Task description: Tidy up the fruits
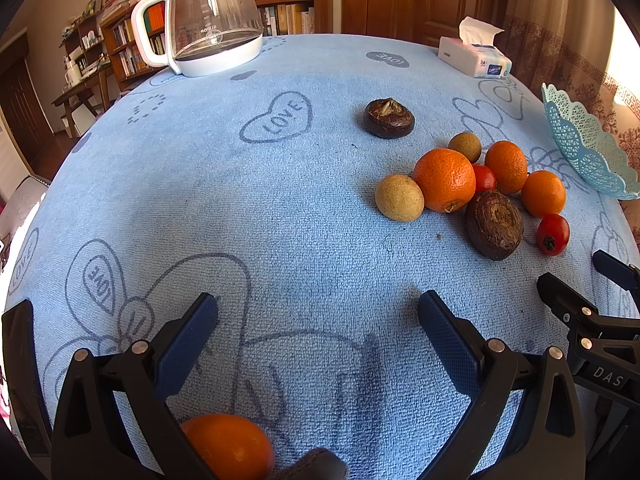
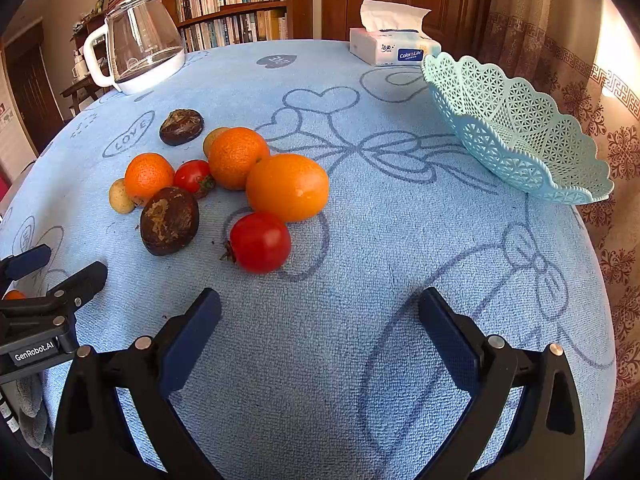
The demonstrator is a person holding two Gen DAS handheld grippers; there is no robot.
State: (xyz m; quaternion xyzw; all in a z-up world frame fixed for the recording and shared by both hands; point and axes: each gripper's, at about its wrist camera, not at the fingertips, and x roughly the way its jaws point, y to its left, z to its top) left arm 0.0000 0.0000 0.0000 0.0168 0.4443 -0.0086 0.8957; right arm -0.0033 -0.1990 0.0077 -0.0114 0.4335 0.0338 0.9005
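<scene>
Our right tool [image 2: 320, 332] hangs over bare blue cloth with its fingers wide apart and nothing between them; our left tool [image 1: 318, 332] is likewise spread and empty. From the right tool, the nearest fruit is a cherry tomato [image 2: 260, 242], just ahead and a little to the left. Behind it, touching, sits a large orange [image 2: 287, 187], and the rest of the pile trails off further left. The mint lattice basket [image 2: 516, 136] stands ahead to the right, well apart from the fruit and empty as far as we see. We judge the right hand better placed, lying between pile and basket.

The left wrist view adds what the right one barely shows: another orange [image 1: 230, 446] close under the left tool, near the tabletop [image 1: 280, 208] edge. It clips the basket at the frame's edge.
</scene>
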